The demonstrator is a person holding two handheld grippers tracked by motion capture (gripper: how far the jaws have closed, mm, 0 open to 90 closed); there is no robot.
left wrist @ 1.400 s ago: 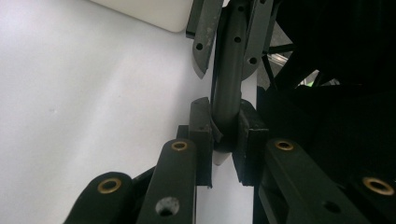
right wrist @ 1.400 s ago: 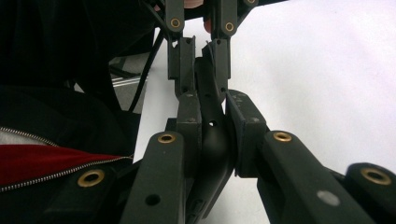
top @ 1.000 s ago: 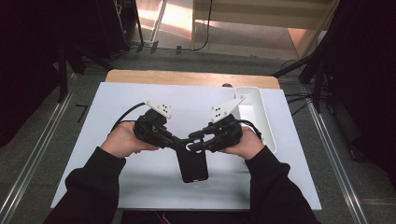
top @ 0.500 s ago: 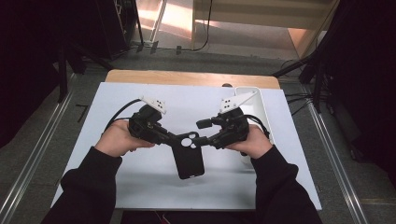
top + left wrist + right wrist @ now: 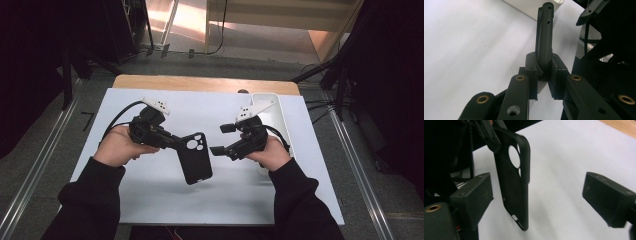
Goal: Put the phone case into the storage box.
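A black phone case [image 5: 196, 159] with round camera holes hangs a little above the white mat. My left gripper [image 5: 176, 144] is shut on its top edge; in the left gripper view the pads [image 5: 531, 72] pinch the thin rim of the case [image 5: 544, 37]. My right gripper [image 5: 223, 139] stands to the right of the case, apart from it. Its jaws have just been opening and now stand wide with nothing pressed between them. In the right gripper view the case [image 5: 514, 182] hangs just ahead of the open right gripper [image 5: 540, 200], near the left-hand jaw.
A white mat [image 5: 200, 107] covers the table, with a wooden edge [image 5: 200, 83] at the back. A narrow white tray [image 5: 274, 107] lies on the mat behind my right hand. Dark floor and metal rails flank the table.
My right gripper has opened, let go of the case and drawn back to the right. The case stays with the left gripper, which has shifted slightly left.
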